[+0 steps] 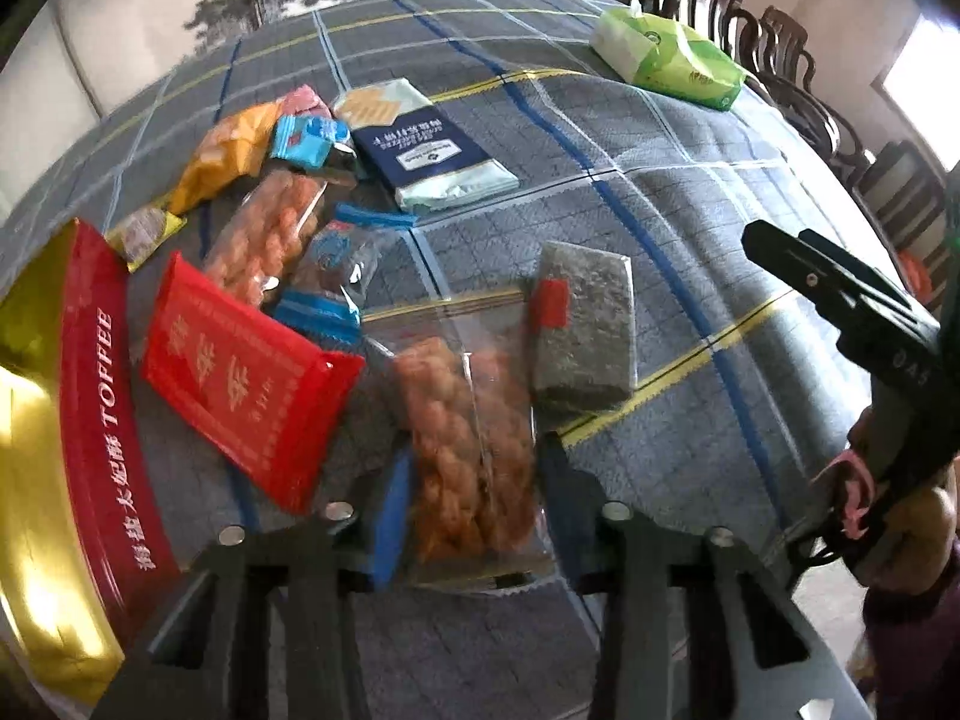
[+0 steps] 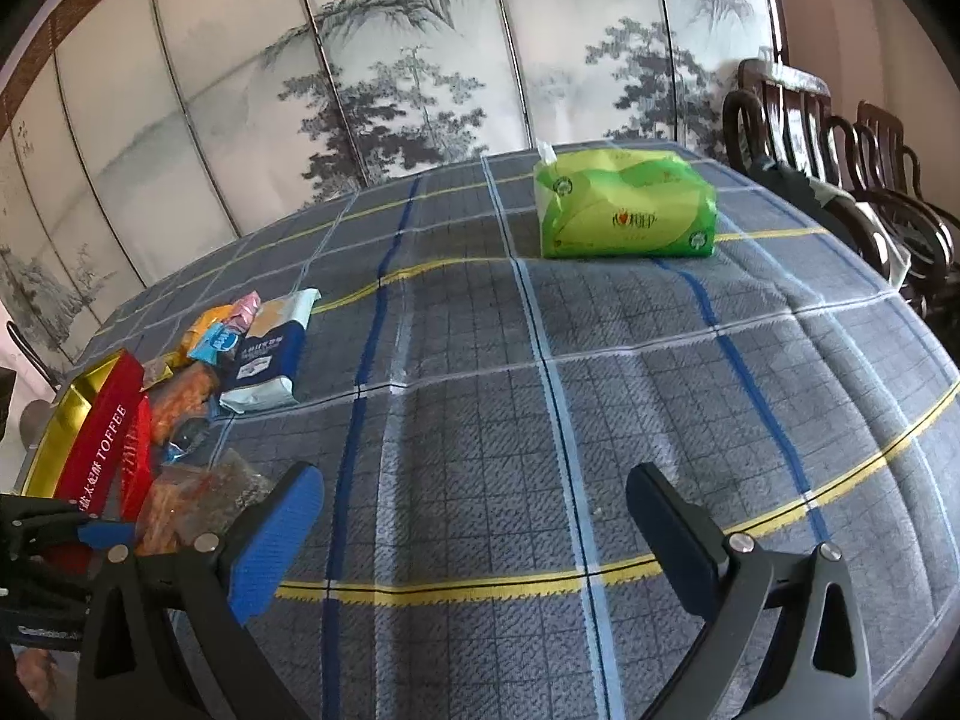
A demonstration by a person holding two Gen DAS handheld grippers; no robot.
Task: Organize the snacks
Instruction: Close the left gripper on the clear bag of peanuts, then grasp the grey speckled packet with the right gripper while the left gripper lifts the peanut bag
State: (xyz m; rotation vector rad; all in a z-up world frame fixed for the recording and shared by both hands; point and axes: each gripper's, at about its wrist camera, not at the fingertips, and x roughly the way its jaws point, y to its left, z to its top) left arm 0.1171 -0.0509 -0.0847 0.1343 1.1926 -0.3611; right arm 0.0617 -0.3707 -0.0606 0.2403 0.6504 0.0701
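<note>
A table covered with a grey-blue checked cloth (image 2: pixel 600 396) crossed by yellow, white and dark blue lines carries a cluster of snacks on its left side.

The left gripper (image 1: pixel 474 480) points steeply down and its jaws stand narrow, closed on a clear plastic bag of orange-brown twisted fried dough (image 1: pixel 468 438); a blue pad shows on the left of the bag and a dark finger on the right. Just right of that bag lies a grey-green rectangular block with a red label (image 1: pixel 582 330). Left of it lies a flat red packet with gold characters (image 1: pixel 246 378), and left again stands a gold tin with a red band reading TOFFEE (image 1: pixel 90 408), open and showing its shiny inside.

Farther back lie a second clear bag of orange twists (image 1: pixel 264 240), a dark blue and pale green biscuit packet (image 1: pixel 426 150), a small light blue wrapped sweet (image 1: pixel 306 141), an orange-yellow pouch (image 1: pixel 222 150) and a small pink packet (image 1: pixel 300 99).

The right gripper (image 2: pixel 474 534) hangs over bare cloth to the right of the snacks, jaws wide apart with nothing between them. A green soft pack of tissues (image 2: pixel 624 210) sits at the far right of the table. Dark wooden chairs (image 2: pixel 840 144) stand beyond the right edge, and a folding screen painted with grey trees (image 2: pixel 420 60) fills the background.
</note>
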